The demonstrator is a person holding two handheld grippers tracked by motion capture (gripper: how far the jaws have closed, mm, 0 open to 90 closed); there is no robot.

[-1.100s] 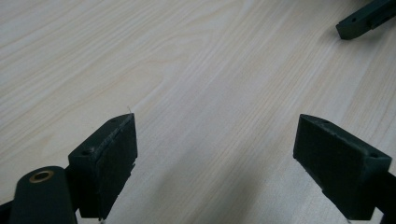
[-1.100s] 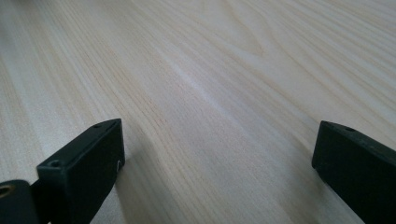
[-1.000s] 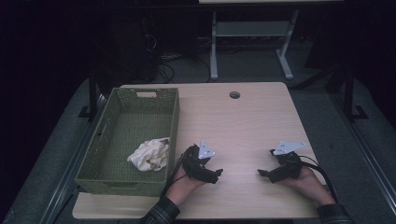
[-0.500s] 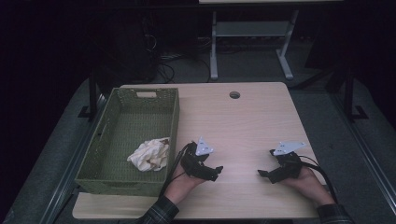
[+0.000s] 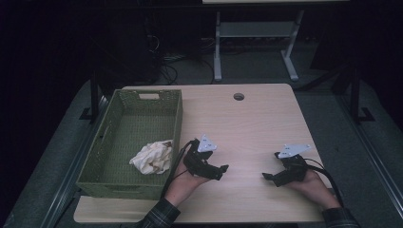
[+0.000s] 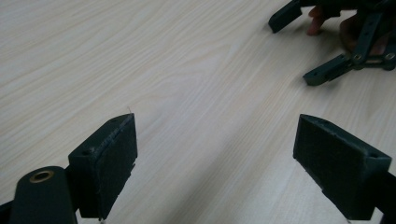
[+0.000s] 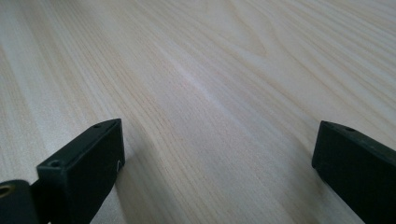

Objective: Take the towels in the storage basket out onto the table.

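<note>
My left gripper (image 5: 218,172) rests low over the wooden table (image 5: 247,123), just right of a green woven basket (image 5: 177,118); a hand holds it and it points right. In the left gripper view its jaws (image 6: 219,158) stand wide open over bare wood. My right gripper (image 5: 270,166) sits near the table's front right, held by the other hand and pointing left. It is open too, with nothing between the pads (image 7: 219,163). The left gripper view also catches the right gripper (image 6: 303,44) at top right. A crumpled pale cloth (image 5: 152,157) lies in the basket's near end.
The basket takes up the table's left side. A round cable hole (image 5: 238,96) sits near the far edge. Behind the table, a white desk frame (image 5: 256,42) and cables stand on the dark floor.
The left gripper has shifted very slightly away from the person. The right gripper and the cloth have stayed put.
</note>
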